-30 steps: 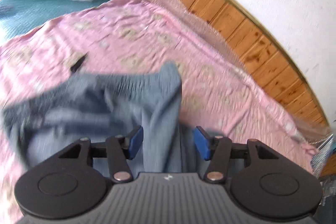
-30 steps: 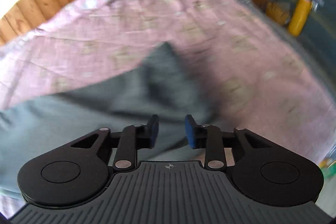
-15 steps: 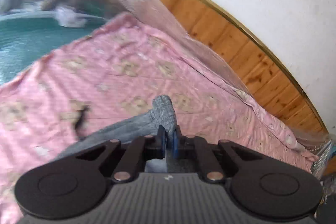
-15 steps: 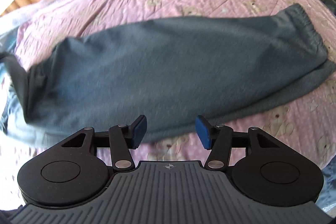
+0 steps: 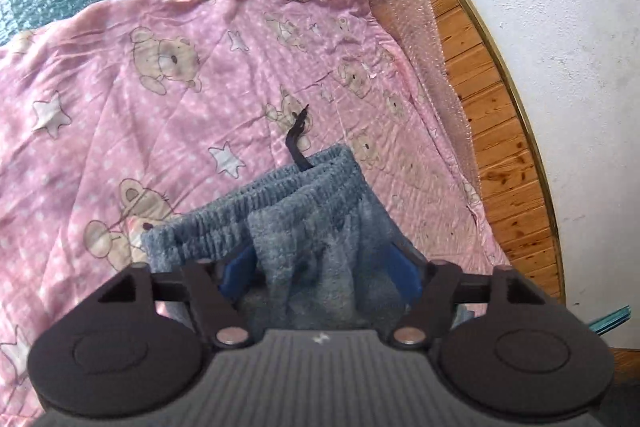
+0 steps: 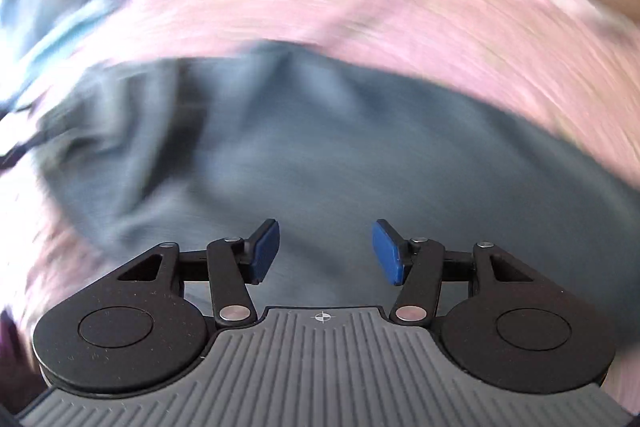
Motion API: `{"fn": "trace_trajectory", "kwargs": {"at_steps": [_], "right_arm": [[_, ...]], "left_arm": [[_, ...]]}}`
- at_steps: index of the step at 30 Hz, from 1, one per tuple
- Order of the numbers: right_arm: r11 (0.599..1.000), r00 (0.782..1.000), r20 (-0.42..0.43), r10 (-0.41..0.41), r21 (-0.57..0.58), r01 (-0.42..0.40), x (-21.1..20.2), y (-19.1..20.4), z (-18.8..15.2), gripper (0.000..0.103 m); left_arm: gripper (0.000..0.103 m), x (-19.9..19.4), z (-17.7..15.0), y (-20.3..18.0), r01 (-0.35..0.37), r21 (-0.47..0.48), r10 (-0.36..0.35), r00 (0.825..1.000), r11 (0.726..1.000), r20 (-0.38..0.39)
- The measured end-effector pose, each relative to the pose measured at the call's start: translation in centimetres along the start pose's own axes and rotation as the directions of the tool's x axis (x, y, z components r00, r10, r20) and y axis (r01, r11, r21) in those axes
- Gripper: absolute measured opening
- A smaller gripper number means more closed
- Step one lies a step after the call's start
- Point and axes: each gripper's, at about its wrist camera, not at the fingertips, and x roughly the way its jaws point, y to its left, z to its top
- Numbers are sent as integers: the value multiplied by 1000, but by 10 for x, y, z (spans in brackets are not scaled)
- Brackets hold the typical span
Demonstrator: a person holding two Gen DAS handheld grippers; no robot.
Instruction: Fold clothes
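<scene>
We look along two hand-held grippers at grey sweatpants [image 5: 320,227] lying on a pink bedsheet [image 5: 140,87] printed with bears and stars.

At the left gripper [image 5: 320,267], the fingers are spread wide, and a bunched fold of the elastic waistband sits between the blue pads [image 5: 236,273], draped over them. The pads do not appear to press it, so we judge the cloth released, or not yet pinched. A dark drawstring [image 5: 298,143] trails onto the sheet just beyond the fingertips.

At the right gripper [image 6: 326,253], the fingers are parted and hold nothing. The view is heavily blurred; the grey cloth spreads ahead of and beneath the fingertips, with pink sheet beyond.

This fits either letting go after laying the waistband down or closing in for a grip. Either way, doing it well means keeping the doubled waistband edges aligned between the left fingers, keeping the drawstring from snagging, and steadying the right gripper before it meets the cloth.
</scene>
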Motion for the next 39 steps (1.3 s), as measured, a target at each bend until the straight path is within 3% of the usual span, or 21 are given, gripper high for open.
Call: {"fn": "trace_trajectory", "kwargs": {"at_steps": [1,3,4,6,7,8,9,10,12,13,16,17,21,24,27,29,31,37,39], "right_arm": [[995,999,3,49,-91,-48,6,23,3,65],[954,990,-6,142,-265,-139,18,70,8,72],[926,984,-18,175,-338,-170,26,89,7,73],[874,985,-32,171,-457,-167,40,118,-2,72],[851,987,-42,157,-501,-157,47,128,-5,63],[842,987,-72,144,-515,-161,55,133,-8,35],[847,985,-104,135,-505,-169,63,134,-10,23],[855,984,-122,131,-488,-174,69,133,-11,17],[861,983,-123,139,-476,-182,71,129,-14,17],[861,981,-129,145,-472,-189,70,127,-14,17],[860,972,-169,166,-457,-227,67,118,-11,21],[860,967,-183,176,-450,-241,65,114,-10,27],[877,961,-193,198,-402,-262,59,90,5,44],[913,968,-166,186,-334,-233,61,71,23,50],[944,977,-158,145,-274,-184,71,59,37,50],[951,982,-148,116,-269,-153,75,56,46,50],[947,985,-140,106,-288,-143,75,55,55,52],[954,986,-86,140,-257,-158,78,25,105,54],[962,987,-60,152,-221,-162,85,8,128,54]], "left_arm": [[76,-2,1,1,-6,8,6,1000,1000,-11],[12,-6,2,4,-17,23,18,999,1000,-34],[9,-8,2,5,-22,31,24,999,999,-46],[9,-12,3,8,-33,47,36,997,998,-68],[9,-14,4,9,-38,55,42,996,998,-79],[9,-16,4,11,-43,63,48,995,997,-90],[9,-14,3,15,-49,65,56,992,997,-111],[9,-8,1,23,-56,57,64,988,997,-144],[12,0,-2,34,-58,48,66,979,997,-195],[21,-4,-1,32,-33,55,43,980,998,-193],[66,-26,6,27,18,88,-2,983,996,-181],[72,-37,10,26,26,102,-8,985,994,-175],[73,-60,41,26,4,129,11,993,992,-118],[74,-32,68,12,42,152,-25,993,988,-112],[74,34,79,-9,69,230,-20,977,971,-211],[66,73,79,-19,76,263,4,957,962,-291],[65,96,77,-31,77,302,27,945,950,-325],[64,120,83,-30,102,291,17,925,951,-380],[46,123,83,-29,120,298,8,919,947,-395]]}}
